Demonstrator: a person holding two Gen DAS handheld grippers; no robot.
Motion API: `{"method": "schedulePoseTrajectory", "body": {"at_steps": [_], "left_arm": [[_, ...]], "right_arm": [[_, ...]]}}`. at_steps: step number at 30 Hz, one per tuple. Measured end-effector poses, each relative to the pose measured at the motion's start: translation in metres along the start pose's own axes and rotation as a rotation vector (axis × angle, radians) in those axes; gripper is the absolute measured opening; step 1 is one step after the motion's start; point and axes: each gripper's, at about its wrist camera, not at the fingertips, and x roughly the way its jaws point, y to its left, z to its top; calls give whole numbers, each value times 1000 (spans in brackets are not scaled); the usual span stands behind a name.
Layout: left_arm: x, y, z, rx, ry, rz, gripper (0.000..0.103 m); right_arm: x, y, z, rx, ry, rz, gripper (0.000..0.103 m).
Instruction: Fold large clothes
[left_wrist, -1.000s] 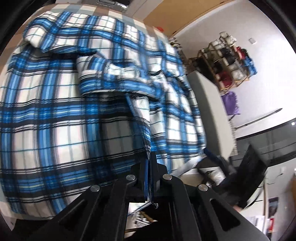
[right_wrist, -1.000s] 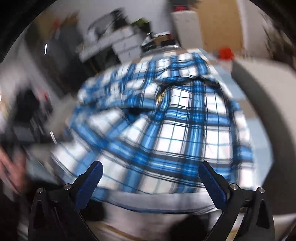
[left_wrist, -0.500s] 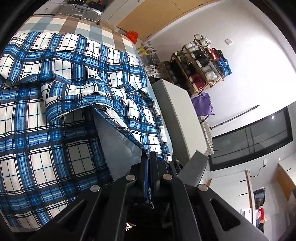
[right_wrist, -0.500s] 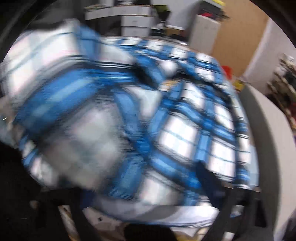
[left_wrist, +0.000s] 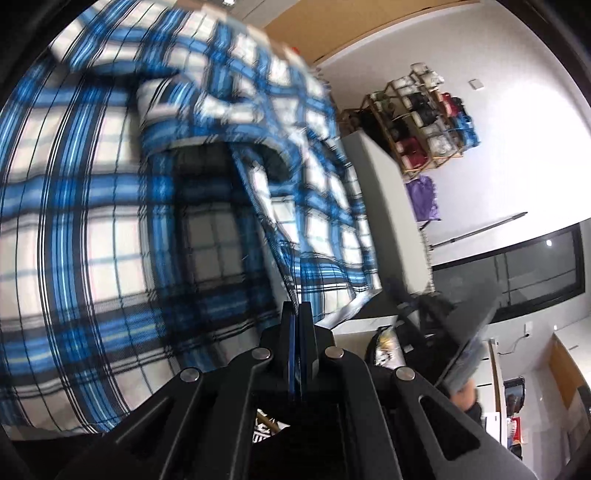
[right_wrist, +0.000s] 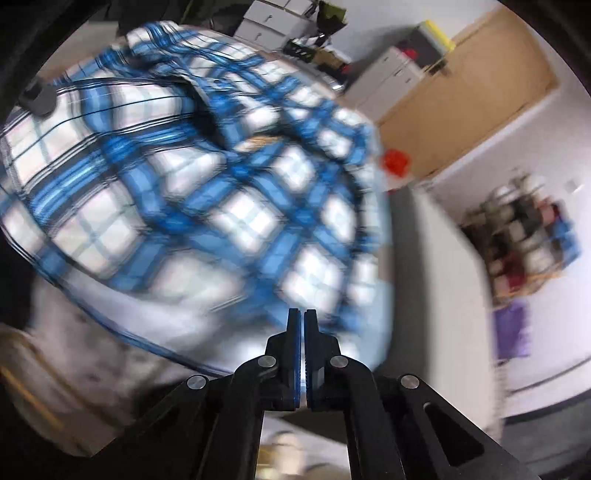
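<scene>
A large blue, white and black plaid shirt (left_wrist: 110, 221) lies spread out and fills the left of the left wrist view. My left gripper (left_wrist: 297, 306) is shut on the shirt's front edge, which runs straight into its jaws. In the right wrist view the shirt (right_wrist: 221, 221) is blurred by motion. My right gripper (right_wrist: 303, 314) has its jaws together at the shirt's near hem, and a thin strip of cloth seems pinched between the pads. That gripper also shows as a blurred dark shape (left_wrist: 469, 325) at the right of the left wrist view.
A pale grey cabinet (left_wrist: 384, 206) stands along the shirt's right side. Behind it are a rack of folded things (left_wrist: 424, 122), a purple cloth (left_wrist: 423, 199) and a dark window (left_wrist: 517, 273). A red object (right_wrist: 395, 162) and a wooden panel (right_wrist: 461, 85) lie beyond the shirt.
My right gripper's jaws went from wide open to shut at the hem, and its view rolled. The left gripper kept its hold on the shirt's edge while its view swung over the cloth.
</scene>
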Motion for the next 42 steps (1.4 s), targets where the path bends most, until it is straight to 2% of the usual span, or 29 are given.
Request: {"method": "schedulePoseTrajectory", "body": {"at_steps": [1,4,6,8,9,10,12,14,16,17,18,19,20,23,26,28,31,32,33,34,35,36,37,40,42], "left_arm": [[4,2,-2,2,11,13,0],[18,7,-12,27,54,107,0],[22,5,-19,80,72,215,0],[17,2,-24,119,63,262,0],[9,0,-26,129,56,283,0],[1,-1,-26,136,41,291,0],[-23,-5,-28,163,-6,322,0],[-50,-3,-33,200,-52,411,0],[-78,9,-40,191,-102,494,1],[-87,14,-43,173,-118,512,6],[-97,25,-48,145,-124,539,21],[-99,31,-49,124,-122,556,32],[-106,44,-53,88,-125,577,49],[-118,76,-61,-45,-145,599,51],[-125,94,-66,-163,-156,545,51],[-124,101,-66,-192,-142,469,51],[-115,101,-60,-190,-152,444,51],[-112,99,-56,-185,-142,441,51],[-108,99,-52,-189,-138,447,51],[-107,99,-52,-190,-136,449,51],[-105,99,-50,-190,-132,454,51],[-102,99,-48,-191,-128,458,51],[-102,100,-47,-196,-121,460,51],[-95,103,-44,-203,-104,474,51],[-97,103,-44,-195,-110,477,57]], "right_arm": [[1,-4,-2,-7,9,-21,1],[14,-30,-9,78,43,63,1],[9,-52,-17,188,17,171,2],[12,-78,-23,333,36,355,2],[14,-91,-27,409,39,455,2],[13,-99,-32,469,27,515,2],[19,-116,-35,559,11,600,2],[30,-125,-34,598,17,646,3],[45,-129,-31,617,33,695,3],[51,-131,-30,627,42,718,3],[56,-130,-30,642,54,724,3],[68,-131,-28,655,73,738,3],[72,-130,-29,653,82,753,3],[83,-125,-33,670,92,811,3],[91,-123,-34,715,81,892,4],[94,-122,-34,756,55,959,4],[94,-119,-34,834,-1,1071,6],[93,-118,-35,876,-31,1125,19],[92,-116,-36,919,-61,1168,35],[89,-116,-36,946,-84,1185,89],[84,-116,-38,986,-139,1189,103],[77,-116,-38,1009,-209,1177,103],[73,-116,-35,1001,-227,1178,103],[63,-110,-26,982,-256,1172,103],[58,-103,-21,950,-255,1142,103]]}}
